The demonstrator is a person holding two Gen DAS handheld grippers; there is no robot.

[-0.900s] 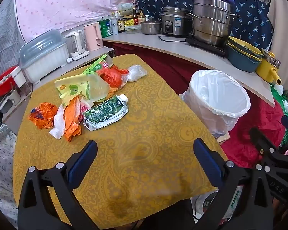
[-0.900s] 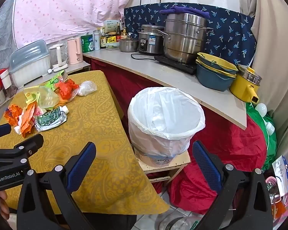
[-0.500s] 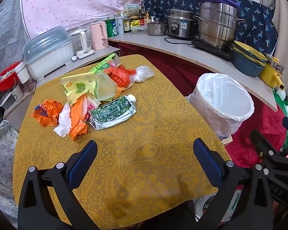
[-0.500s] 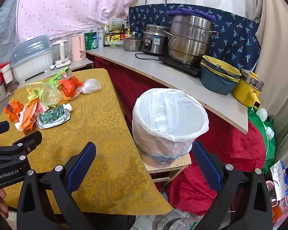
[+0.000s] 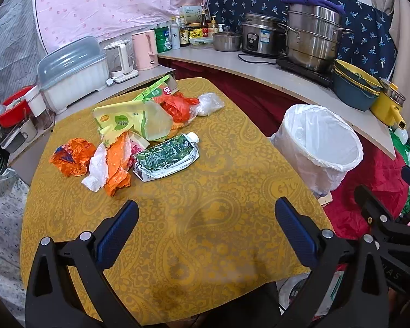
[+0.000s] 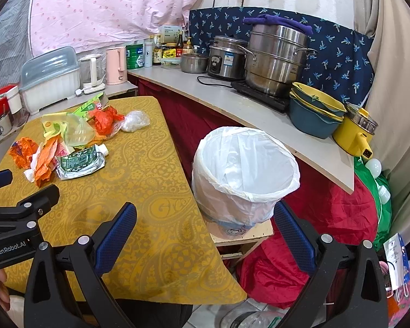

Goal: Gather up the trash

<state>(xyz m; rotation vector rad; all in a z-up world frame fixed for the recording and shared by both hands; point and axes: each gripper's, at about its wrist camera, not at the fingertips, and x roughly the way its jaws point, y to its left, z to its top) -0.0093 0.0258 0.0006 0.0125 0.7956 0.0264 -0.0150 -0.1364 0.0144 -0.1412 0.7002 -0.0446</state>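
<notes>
Trash lies in a heap on the yellow tablecloth [image 5: 205, 218]: a flattened green carton [image 5: 166, 157], orange wrappers [image 5: 71, 157], a white tissue [image 5: 97, 170], a yellow-green bag [image 5: 131, 119], an orange plastic bag [image 5: 177, 105] and a clear bag [image 5: 210, 104]. The heap also shows in the right wrist view, with the carton [image 6: 80, 161] nearest. A white-lined bin [image 5: 318, 145] stands right of the table, also in the right wrist view [image 6: 244, 175]. My left gripper [image 5: 206, 222] is open and empty over the table's near part. My right gripper [image 6: 205, 224] is open and empty before the bin.
A counter [image 6: 259, 109] behind the bin carries steel pots [image 6: 276, 57], stacked bowls [image 6: 317, 114] and a yellow pot [image 6: 355, 134]. A dish box [image 5: 73, 79] and kettles [image 5: 145, 50] stand behind the table. Red cloth [image 6: 328, 218] and bags lie on the floor at right.
Both grippers have drawn back and tilted a little, so the table and bin sit slightly farther off. Both stay open and empty. The trash has not moved.
</notes>
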